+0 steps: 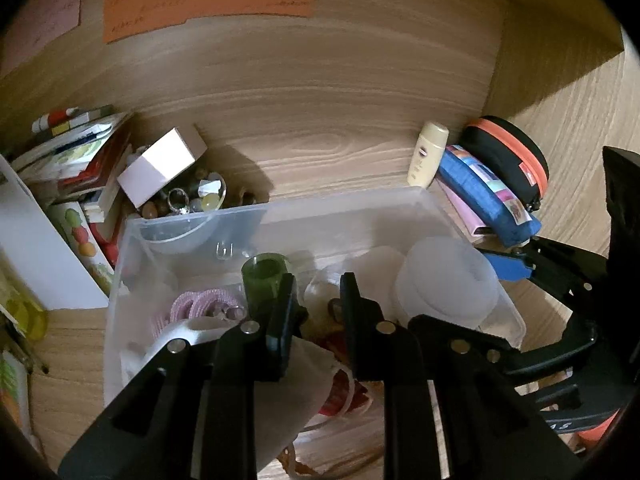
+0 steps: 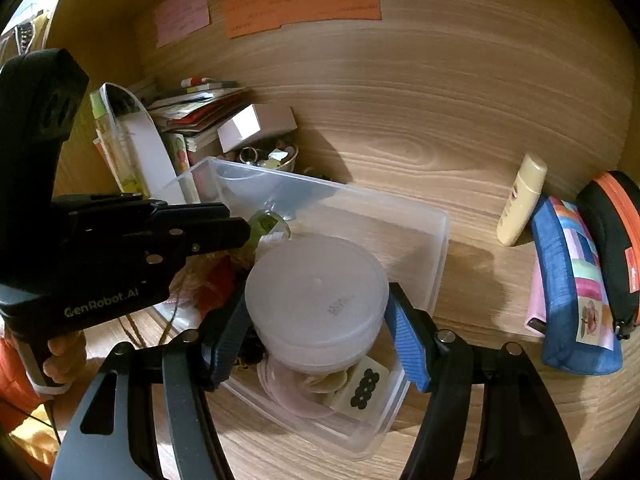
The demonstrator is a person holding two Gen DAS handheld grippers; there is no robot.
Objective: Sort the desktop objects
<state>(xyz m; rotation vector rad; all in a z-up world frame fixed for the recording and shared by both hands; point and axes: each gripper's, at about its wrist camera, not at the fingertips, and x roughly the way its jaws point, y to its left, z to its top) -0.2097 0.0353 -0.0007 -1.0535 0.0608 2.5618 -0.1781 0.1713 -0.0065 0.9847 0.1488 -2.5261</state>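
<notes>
Fingers of the right gripper (image 2: 316, 336) are spreading wide around a round tub (image 2: 316, 292) inside the clear bin (image 2: 436, 232), touching unclear; the left gripper (image 1: 316, 308) is hovering partly open, empty, near a green cup (image 1: 264, 276).

You have one clear bin (image 2: 434, 240) in front of you, holding one round tub (image 2: 316, 284) and one green cup (image 1: 264, 280). Far left sit one pink box (image 1: 158, 166) and one bowl (image 1: 208, 196) of trinkets. At right: one lotion bottle (image 2: 520, 200), two pouches. On the far wall: three notes.
</notes>
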